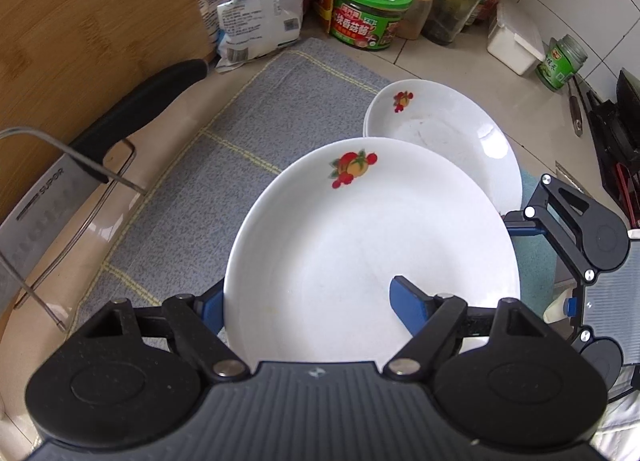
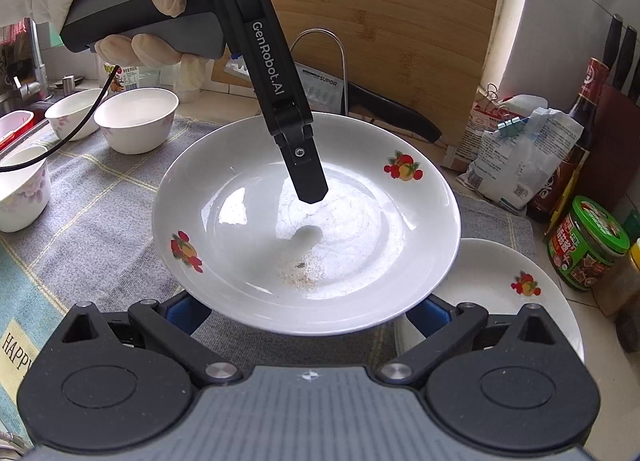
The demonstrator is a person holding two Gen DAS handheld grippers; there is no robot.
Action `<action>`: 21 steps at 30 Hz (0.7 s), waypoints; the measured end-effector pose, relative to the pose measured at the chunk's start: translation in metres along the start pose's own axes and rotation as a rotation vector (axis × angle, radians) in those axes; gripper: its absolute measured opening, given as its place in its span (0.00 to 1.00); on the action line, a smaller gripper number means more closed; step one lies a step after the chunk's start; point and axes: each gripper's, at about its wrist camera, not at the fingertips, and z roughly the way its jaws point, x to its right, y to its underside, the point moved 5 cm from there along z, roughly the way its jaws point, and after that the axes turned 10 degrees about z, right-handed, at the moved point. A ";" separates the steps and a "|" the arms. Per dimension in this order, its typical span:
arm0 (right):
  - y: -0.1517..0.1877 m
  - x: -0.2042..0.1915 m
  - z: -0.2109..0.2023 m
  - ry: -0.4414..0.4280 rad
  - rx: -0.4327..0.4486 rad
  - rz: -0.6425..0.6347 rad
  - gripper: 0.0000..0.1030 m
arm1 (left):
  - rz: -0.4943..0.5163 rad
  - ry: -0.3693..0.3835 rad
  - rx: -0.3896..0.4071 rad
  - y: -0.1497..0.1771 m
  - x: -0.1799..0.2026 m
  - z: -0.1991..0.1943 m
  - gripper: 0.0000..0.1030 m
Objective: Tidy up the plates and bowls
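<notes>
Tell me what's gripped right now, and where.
The left gripper pinches the lifted plate at its rim, one finger inside, one beneath. The right gripper is open under the near rim, holding nothing.

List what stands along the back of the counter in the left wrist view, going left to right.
Wooden cutting board → white paper bag → green tub → yellow-capped jar → glass bottle → white plastic box → small green-labelled jar.
</notes>
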 end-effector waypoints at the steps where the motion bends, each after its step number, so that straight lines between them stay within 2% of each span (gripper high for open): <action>1: 0.001 0.003 -0.002 0.007 0.000 0.006 1.00 | 0.008 0.005 0.000 -0.003 0.002 0.002 0.78; 21: 0.025 0.054 -0.028 0.153 -0.010 0.132 1.00 | 0.183 0.087 -0.011 -0.071 0.045 0.048 0.79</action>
